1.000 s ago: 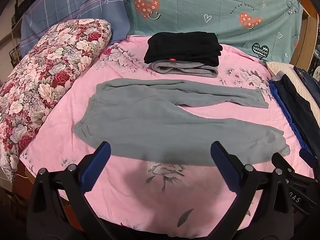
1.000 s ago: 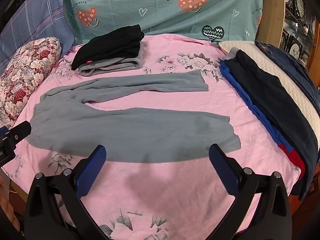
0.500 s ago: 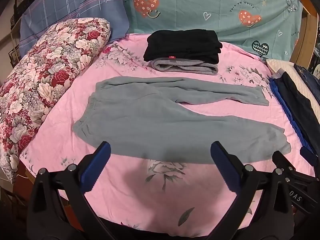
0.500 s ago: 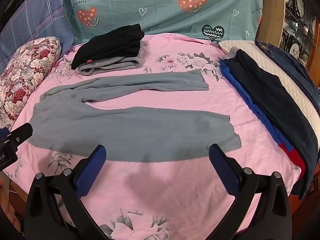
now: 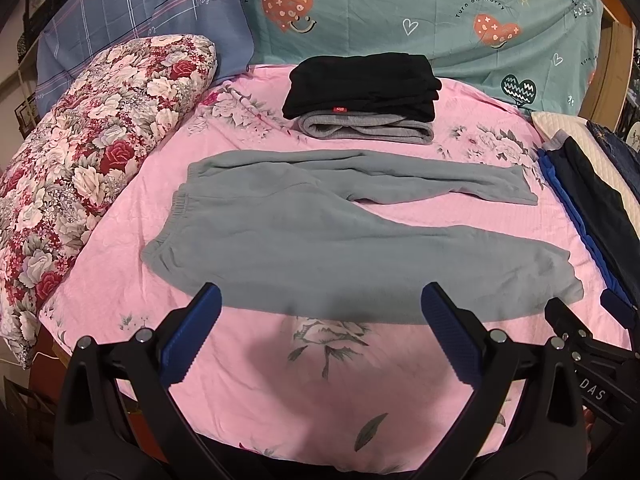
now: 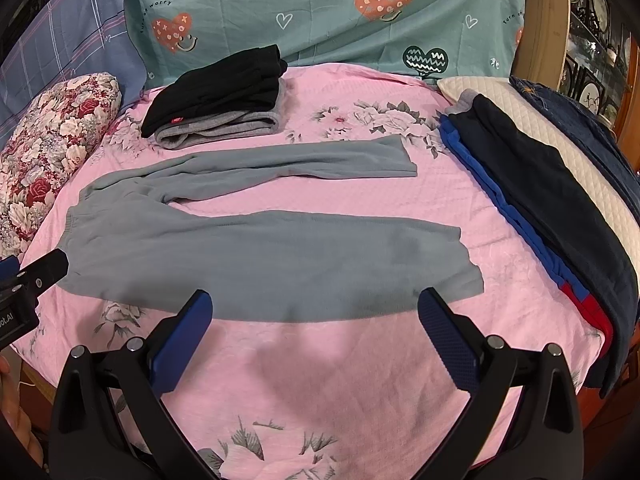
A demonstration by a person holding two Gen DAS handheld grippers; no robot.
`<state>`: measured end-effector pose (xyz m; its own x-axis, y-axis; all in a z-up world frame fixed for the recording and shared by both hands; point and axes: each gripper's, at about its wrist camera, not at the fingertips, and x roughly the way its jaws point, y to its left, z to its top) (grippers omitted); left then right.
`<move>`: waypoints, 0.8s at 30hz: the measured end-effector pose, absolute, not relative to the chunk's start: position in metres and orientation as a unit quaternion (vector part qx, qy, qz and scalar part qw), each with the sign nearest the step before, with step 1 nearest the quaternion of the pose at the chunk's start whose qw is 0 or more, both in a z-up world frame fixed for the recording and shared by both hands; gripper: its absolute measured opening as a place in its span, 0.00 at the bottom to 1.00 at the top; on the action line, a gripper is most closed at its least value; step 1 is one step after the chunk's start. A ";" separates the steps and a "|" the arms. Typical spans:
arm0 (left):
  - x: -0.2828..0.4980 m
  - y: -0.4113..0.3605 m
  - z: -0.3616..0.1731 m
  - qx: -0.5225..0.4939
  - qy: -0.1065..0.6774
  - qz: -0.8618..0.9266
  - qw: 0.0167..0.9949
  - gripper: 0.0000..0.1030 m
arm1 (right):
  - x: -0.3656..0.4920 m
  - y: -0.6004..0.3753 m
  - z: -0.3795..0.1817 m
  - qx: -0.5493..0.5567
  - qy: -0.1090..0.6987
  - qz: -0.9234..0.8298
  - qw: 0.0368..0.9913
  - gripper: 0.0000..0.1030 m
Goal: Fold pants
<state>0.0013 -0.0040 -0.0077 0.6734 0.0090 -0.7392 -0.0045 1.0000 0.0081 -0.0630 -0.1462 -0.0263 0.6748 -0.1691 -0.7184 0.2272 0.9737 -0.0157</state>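
Grey-green sweatpants (image 5: 304, 240) (image 6: 256, 256) lie flat on the pink floral bedspread (image 5: 328, 384), waistband to the left, legs spread apart toward the right. My left gripper (image 5: 320, 308) hovers open over the pants' near edge, holding nothing. Over the near leg by its cuff end, my right gripper (image 6: 314, 308) is open and empty too. Part of the right gripper (image 5: 588, 340) shows at the lower right of the left wrist view, and part of the left gripper (image 6: 32, 280) shows at the left edge of the right wrist view.
A folded stack of black and grey clothes (image 5: 364, 96) (image 6: 216, 96) sits behind the pants. A floral pillow (image 5: 92, 152) lies at the left. Dark and blue garments (image 6: 552, 208) are piled along the right on a white cushion (image 6: 600, 172). Teal and blue pillows line the back.
Both grippers have stayed open. The left wrist view has shifted slightly, with the pants sitting a little further from it. The pants lie as before.
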 end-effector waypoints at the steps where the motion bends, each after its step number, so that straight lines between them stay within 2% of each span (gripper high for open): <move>1: 0.001 -0.004 -0.008 0.003 0.404 0.003 0.915 0.98 | -0.064 -0.147 -0.027 0.038 0.388 -0.108 0.914 0.99; 24: 0.002 -0.003 -0.012 0.004 0.406 0.004 0.914 0.98 | -0.062 -0.147 -0.026 0.038 0.390 -0.108 0.914 0.99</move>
<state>0.0020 -0.0029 -0.0123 0.6696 0.0109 -0.7427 -0.0044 0.9999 0.0107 -0.0618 -0.1469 -0.0264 0.6719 -0.1681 -0.7213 0.2270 0.9738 -0.0155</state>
